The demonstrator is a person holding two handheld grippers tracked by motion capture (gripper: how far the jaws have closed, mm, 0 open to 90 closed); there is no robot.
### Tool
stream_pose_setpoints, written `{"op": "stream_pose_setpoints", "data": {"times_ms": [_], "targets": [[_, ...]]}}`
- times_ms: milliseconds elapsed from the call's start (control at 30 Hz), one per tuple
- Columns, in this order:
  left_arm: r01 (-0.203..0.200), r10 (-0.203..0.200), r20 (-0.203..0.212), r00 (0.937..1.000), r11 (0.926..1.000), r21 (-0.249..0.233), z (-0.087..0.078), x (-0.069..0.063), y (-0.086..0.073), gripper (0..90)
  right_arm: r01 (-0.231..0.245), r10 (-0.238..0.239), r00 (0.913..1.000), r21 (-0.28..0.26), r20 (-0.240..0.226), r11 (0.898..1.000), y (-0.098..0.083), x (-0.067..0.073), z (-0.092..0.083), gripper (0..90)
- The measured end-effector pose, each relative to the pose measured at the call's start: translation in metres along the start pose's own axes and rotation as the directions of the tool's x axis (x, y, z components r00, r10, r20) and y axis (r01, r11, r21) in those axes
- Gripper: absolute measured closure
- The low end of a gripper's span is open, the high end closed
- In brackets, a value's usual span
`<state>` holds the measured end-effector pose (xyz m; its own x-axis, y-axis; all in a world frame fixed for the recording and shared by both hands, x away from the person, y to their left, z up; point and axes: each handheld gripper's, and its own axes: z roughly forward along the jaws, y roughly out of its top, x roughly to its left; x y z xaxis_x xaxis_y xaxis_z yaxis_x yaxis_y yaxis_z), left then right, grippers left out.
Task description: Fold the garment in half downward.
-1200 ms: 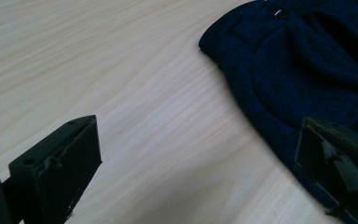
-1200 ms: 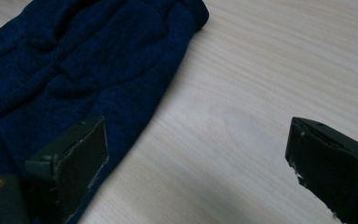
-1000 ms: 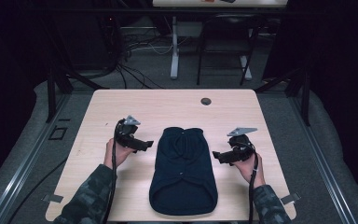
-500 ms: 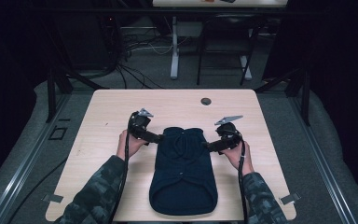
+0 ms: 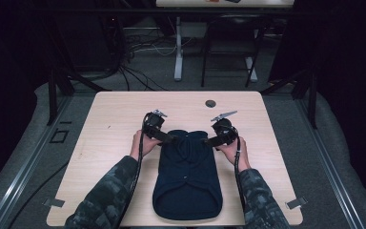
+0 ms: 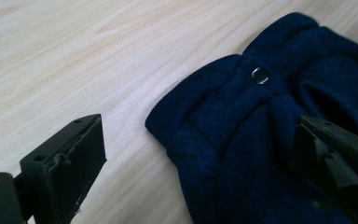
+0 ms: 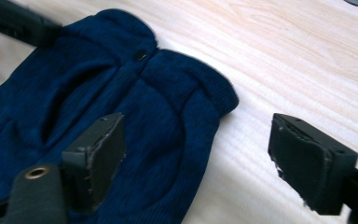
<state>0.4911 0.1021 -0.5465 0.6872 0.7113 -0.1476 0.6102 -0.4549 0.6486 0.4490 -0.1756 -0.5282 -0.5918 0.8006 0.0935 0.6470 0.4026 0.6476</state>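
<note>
Fingers of the left gripper stand spread astride one top corner of the navy garment on the counter. Those of the right gripper, just been narrowing, straddle the other corner without pinching it.

the garment's lower part is cut off by the left gripper view's edge.

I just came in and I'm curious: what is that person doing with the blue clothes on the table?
A person holds a hand-held gripper in each hand over a dark blue garment lying flat on the wooden table. The left hand-held gripper and the right hand-held gripper have come in to the garment's top corners. Both stand open around the cloth's edge; the right one's jaws have just been closing. Nothing is pinched or lifted yet.
</note>
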Motion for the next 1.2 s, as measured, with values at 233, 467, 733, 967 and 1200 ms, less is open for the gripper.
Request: {"op": "stream_pose_setpoints", "data": {"times_ms": [233,467,733,967,1200], "targets": [[0.015,-0.015,-0.002,0.9999,0.9987,0.048,0.017,0.001,0.0,5.9,-0.05,0.05,0.9987,0.013,0.007,0.999,0.006,-0.007,0.017,28.3],[0.018,-0.018,-0.008,0.9998,0.9969,0.077,0.028,0.001,0.0,13.8,-0.081,0.081,0.9967,0.034,0.004,0.996,0.007,-0.009,0.035,35.8],[-0.002,0.002,0.0,1.0,0.9983,0.059,0.029,-0.003,0.0,24.6,-0.054,0.054,0.9985,0.059,0.005,0.997,0.007,-0.003,0.044,48.9],[-0.021,0.021,-0.004,0.9998,0.9983,0.055,0.028,-0.007,-0.001,36.9,-0.028,0.027,0.9996,0.052,0.008,0.998,0.005,0.002,0.047,60.2],[-0.032,0.03,0.028,0.9991,0.9979,0.056,0.027,-0.01,-0.001,53.5,-0.031,0.03,0.9995,0.038,0.004,0.999,0.003,0.003,0.046,69.4]]}}
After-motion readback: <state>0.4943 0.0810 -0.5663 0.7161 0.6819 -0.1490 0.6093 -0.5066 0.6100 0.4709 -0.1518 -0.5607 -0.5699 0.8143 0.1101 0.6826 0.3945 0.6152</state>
